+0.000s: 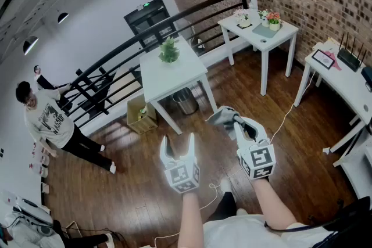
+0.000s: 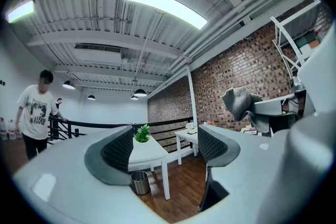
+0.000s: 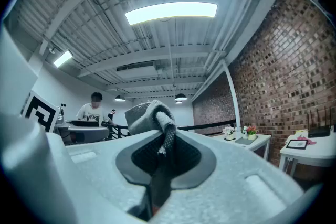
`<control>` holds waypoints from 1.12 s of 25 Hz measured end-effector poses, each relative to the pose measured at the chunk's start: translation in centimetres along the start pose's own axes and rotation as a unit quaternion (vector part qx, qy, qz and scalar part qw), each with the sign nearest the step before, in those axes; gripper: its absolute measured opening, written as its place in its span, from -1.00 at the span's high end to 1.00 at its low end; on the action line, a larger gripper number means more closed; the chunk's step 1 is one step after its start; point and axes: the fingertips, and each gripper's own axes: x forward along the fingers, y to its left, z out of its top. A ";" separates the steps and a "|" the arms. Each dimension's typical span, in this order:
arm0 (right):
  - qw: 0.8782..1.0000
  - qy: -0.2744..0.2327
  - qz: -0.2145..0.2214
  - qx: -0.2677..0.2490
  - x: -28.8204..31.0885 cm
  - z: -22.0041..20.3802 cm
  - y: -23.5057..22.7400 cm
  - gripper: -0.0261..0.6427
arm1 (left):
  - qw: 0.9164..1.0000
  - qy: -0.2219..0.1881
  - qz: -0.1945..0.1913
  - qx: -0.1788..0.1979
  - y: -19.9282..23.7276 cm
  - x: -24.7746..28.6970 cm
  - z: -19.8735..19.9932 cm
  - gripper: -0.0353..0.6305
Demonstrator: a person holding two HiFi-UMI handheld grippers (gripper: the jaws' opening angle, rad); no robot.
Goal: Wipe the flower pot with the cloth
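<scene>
Left tongs [image 1: 179, 140] [image 2: 165, 150] stand spread, with nothing between them. Right tongs [image 1: 235, 122] [image 3: 160, 150], just beside them, are pinching a grey cloth [image 1: 220, 117] [image 3: 150, 115] that bunches up above their tips; in the left gripper view the cloth [image 2: 239, 103] shows off to the right. Both tongs hang over the wooden floor [image 1: 145, 183].

Beyond them stands a white worktop [image 1: 174, 75] [image 2: 149, 150] with a steel bin [image 1: 185, 100] [image 2: 139, 182] under it. The pot [image 1: 169, 53] [image 2: 142, 134], with its green plant, sits near the worktop's far edge, well apart from both tongs, and in the left gripper view it shows through the gap between the left tongs. Farther right, by the brick wall, a second worktop [image 1: 258, 38] carries small flowers. A person [image 1: 49, 119] stands at the black railing [image 1: 116, 64] on the left.
</scene>
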 end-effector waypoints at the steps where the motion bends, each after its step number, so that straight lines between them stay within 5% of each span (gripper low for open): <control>1: 1.000 -0.001 0.002 -0.004 0.9 -0.1 0.0 0.87 | 1.000 0.000 0.001 -0.002 0.4 0.9 -0.3 -0.29; 11: 0.999 0.000 0.021 -0.028 14.8 -0.1 -0.4 0.87 | 1.000 0.003 0.021 0.014 6.3 13.0 -1.7 -0.32; 18: 0.998 -0.023 0.033 -0.050 25.2 1.3 1.2 0.87 | 0.999 -0.026 0.036 -0.016 12.9 21.2 -0.5 -0.32; 28: 0.997 -0.016 0.067 -0.047 37.2 1.8 2.2 0.87 | 0.998 -0.006 0.052 -0.029 18.0 30.1 -1.5 -0.32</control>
